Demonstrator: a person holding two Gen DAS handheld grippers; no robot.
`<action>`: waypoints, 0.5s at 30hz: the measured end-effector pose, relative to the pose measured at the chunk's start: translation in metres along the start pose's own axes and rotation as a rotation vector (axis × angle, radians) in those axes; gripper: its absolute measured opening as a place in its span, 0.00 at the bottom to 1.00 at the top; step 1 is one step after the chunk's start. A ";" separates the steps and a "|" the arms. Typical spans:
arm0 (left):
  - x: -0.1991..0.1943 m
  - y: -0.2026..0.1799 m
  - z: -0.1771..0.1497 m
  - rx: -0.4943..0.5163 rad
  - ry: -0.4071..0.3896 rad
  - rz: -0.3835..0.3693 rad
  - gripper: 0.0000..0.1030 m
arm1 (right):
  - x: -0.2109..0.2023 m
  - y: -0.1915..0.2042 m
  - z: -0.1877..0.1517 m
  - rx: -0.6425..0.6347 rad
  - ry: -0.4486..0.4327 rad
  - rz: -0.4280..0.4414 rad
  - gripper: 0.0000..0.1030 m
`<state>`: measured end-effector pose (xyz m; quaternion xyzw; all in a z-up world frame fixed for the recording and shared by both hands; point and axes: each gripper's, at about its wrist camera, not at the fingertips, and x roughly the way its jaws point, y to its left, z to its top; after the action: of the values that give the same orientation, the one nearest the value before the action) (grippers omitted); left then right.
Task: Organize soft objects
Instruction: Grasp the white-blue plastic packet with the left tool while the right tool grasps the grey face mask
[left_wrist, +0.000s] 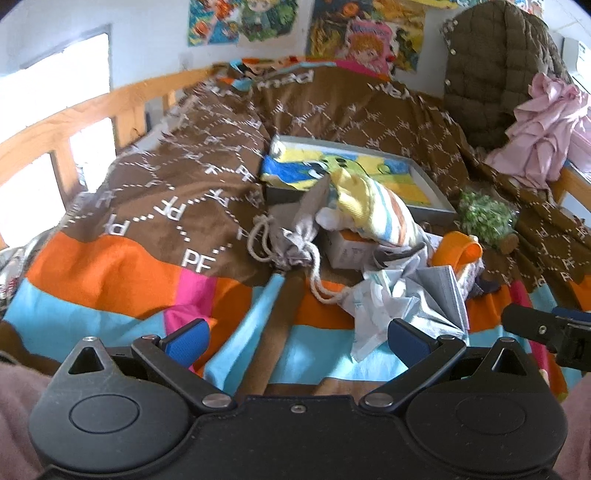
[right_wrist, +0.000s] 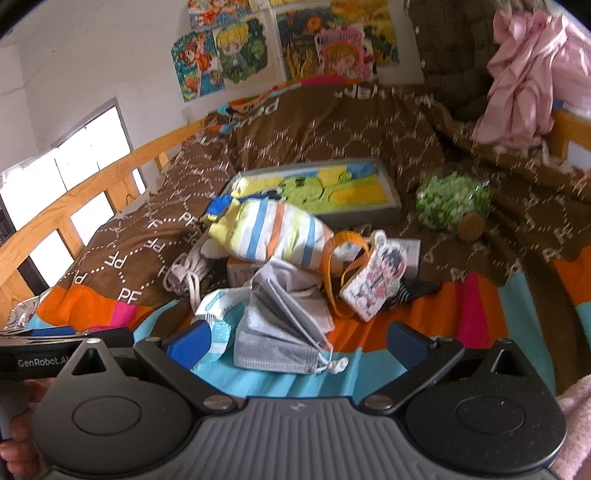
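From the left wrist, my left gripper (left_wrist: 297, 341) hangs released over the blanket (left_wrist: 122, 284), nothing between its blue pads. The pile lies ahead: a drawstring pouch (left_wrist: 291, 240), a striped cloth (left_wrist: 380, 210) draped over a small box (left_wrist: 349, 249), and grey masks (left_wrist: 439, 295) nearest me. I judge the pouch cord (left_wrist: 317, 280) the main risk, since it trails under the wrappers and could drag them along. The tray (left_wrist: 432, 206) sits behind the pile.

From the right wrist, my right gripper (right_wrist: 299, 341) is likewise spread and empty, with the masks (right_wrist: 280, 332) just ahead between its fingers. They are fanned loose, so a pinch may catch only one layer. An orange strap (right_wrist: 332, 273) loops beside them, and the green jar (right_wrist: 452, 201) lies well apart.
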<state>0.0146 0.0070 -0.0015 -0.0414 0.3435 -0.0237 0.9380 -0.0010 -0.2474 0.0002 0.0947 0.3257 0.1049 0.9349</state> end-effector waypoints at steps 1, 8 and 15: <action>0.002 0.000 0.003 0.005 0.011 -0.017 0.99 | 0.003 -0.002 0.002 0.006 0.016 0.009 1.00; 0.030 -0.010 0.023 0.197 0.131 -0.182 0.99 | 0.036 -0.016 0.019 0.054 0.195 0.091 1.00; 0.064 -0.009 0.035 0.243 0.254 -0.257 0.99 | 0.071 -0.012 0.031 -0.057 0.282 0.110 1.00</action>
<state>0.0859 -0.0046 -0.0154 0.0319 0.4452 -0.1894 0.8746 0.0743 -0.2442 -0.0206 0.0702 0.4450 0.1773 0.8750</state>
